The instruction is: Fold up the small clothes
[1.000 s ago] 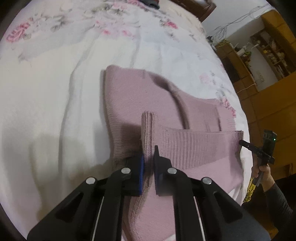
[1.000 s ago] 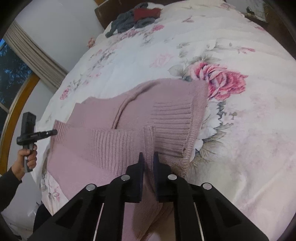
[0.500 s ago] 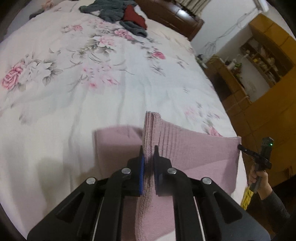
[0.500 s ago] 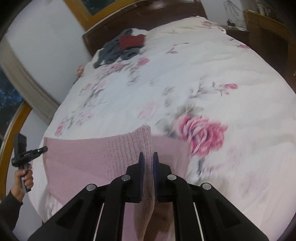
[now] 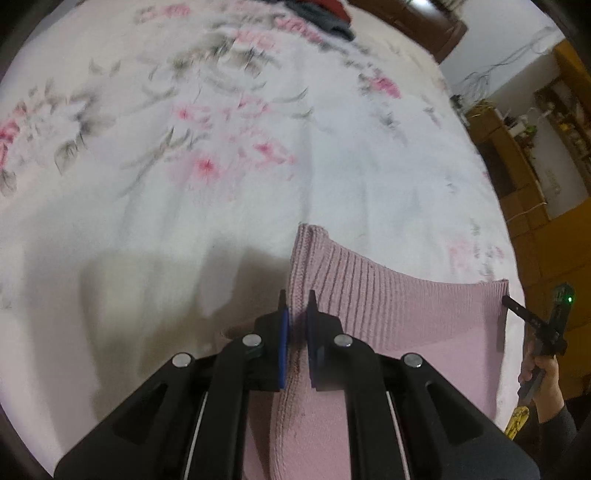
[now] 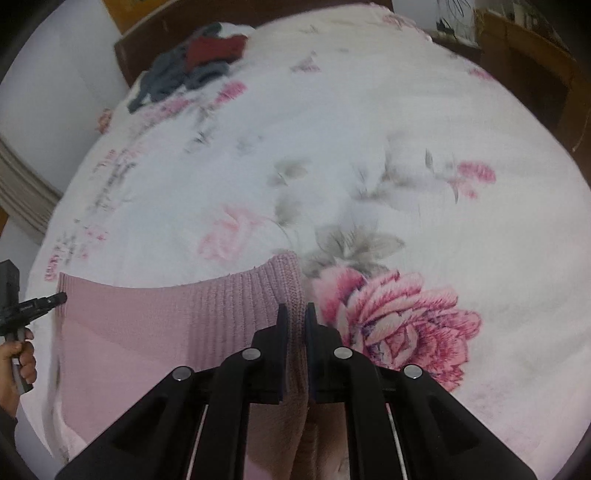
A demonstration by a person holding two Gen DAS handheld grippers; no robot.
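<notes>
A pink knitted sweater point(image 5: 388, 314) is held up off the floral bedspread, its ribbed hem stretched taut between my two grippers. My left gripper point(image 5: 296, 301) is shut on one corner of the ribbed hem. My right gripper point(image 6: 295, 314) is shut on the other corner of the sweater point(image 6: 184, 317). In the left wrist view the right gripper point(image 5: 508, 301) shows at the far corner, held by a hand point(image 5: 543, 373). The left gripper point(image 6: 61, 297) likewise appears at the left edge of the right wrist view. The sweater's lower part hangs below the fingers, hidden.
The white bedspread point(image 6: 369, 129) with pink roses covers the bed. A pile of dark grey and red clothes point(image 6: 192, 62) lies near the wooden headboard point(image 5: 424, 26). Wooden furniture point(image 5: 535, 166) stands beside the bed on the right.
Both grippers have lifted the sweater's hem off the bed and carried it forward over the bedspread. The part of the sweater that lay flat ahead is no longer visible.
</notes>
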